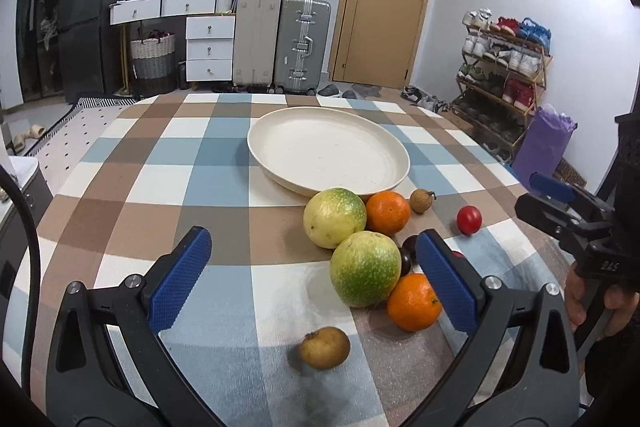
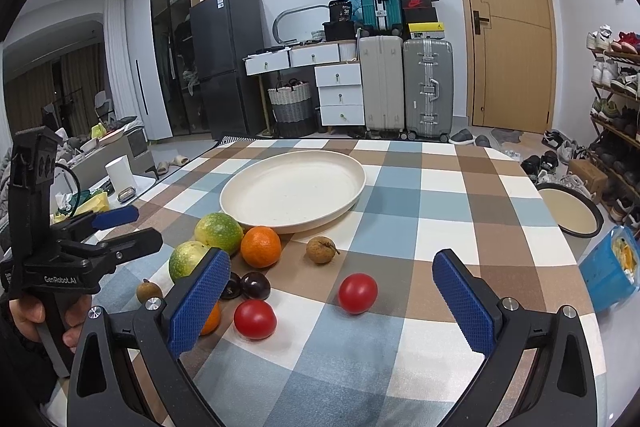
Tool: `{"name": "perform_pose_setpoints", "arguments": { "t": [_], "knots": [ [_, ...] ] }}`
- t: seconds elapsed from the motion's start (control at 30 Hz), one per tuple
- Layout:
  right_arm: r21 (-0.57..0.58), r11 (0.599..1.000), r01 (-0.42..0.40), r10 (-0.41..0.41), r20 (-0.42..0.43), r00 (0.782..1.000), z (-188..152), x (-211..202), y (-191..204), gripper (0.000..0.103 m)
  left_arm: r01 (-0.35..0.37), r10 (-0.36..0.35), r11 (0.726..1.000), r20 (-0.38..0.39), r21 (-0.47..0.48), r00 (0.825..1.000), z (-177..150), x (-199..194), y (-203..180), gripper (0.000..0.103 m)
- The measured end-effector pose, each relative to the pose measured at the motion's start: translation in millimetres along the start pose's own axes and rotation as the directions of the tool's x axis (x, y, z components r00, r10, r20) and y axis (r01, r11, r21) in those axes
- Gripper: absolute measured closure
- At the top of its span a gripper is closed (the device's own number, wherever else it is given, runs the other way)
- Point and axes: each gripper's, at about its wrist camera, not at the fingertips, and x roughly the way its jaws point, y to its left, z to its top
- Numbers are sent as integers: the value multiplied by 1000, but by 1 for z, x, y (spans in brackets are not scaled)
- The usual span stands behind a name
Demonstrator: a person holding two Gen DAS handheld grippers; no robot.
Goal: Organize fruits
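Note:
A cream plate (image 1: 384,135) (image 2: 340,163) stands empty on the checked table. In front of it lie two green-yellow fruits (image 1: 334,217) (image 1: 365,269), two oranges (image 1: 388,213) (image 1: 412,303), two brown longans (image 1: 421,201) (image 1: 325,347), dark plums (image 2: 255,285) and two red tomatoes (image 2: 357,293) (image 2: 255,319). My left gripper (image 1: 314,267) is open and empty, with the near green fruit between its pads. My right gripper (image 2: 332,291) is open and empty, with both tomatoes between its fingers. The right gripper also shows at the right edge of the left wrist view (image 1: 560,203).
The table (image 2: 440,211) is round with a checked cloth. A blue bag (image 2: 610,267) and a round tray (image 2: 570,209) sit beyond its right edge. Suitcases, drawers, a fridge and a shoe rack (image 1: 504,75) stand behind.

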Motion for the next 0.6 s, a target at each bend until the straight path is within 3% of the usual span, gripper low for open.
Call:
{"name": "perform_pose_setpoints", "arguments": {
  "t": [0.23, 0.4, 0.6],
  "knots": [
    [8, 1000, 18, -18, -30, 999, -1, 5, 0, 0, -9, 9, 1000, -25, 0, 1000, -4, 1, 1, 1],
    [-34, 999, 21, -26, -132, 991, -3, 19, 9, 0, -14, 14, 1000, -45, 5, 999, -6, 2, 3, 1],
    [-55, 998, -10, -5, -263, 965, -11, 37, 21, 4, -1, 2, 1000, -99, 16, 995, -9, 9, 2, 1]
  ]
}}
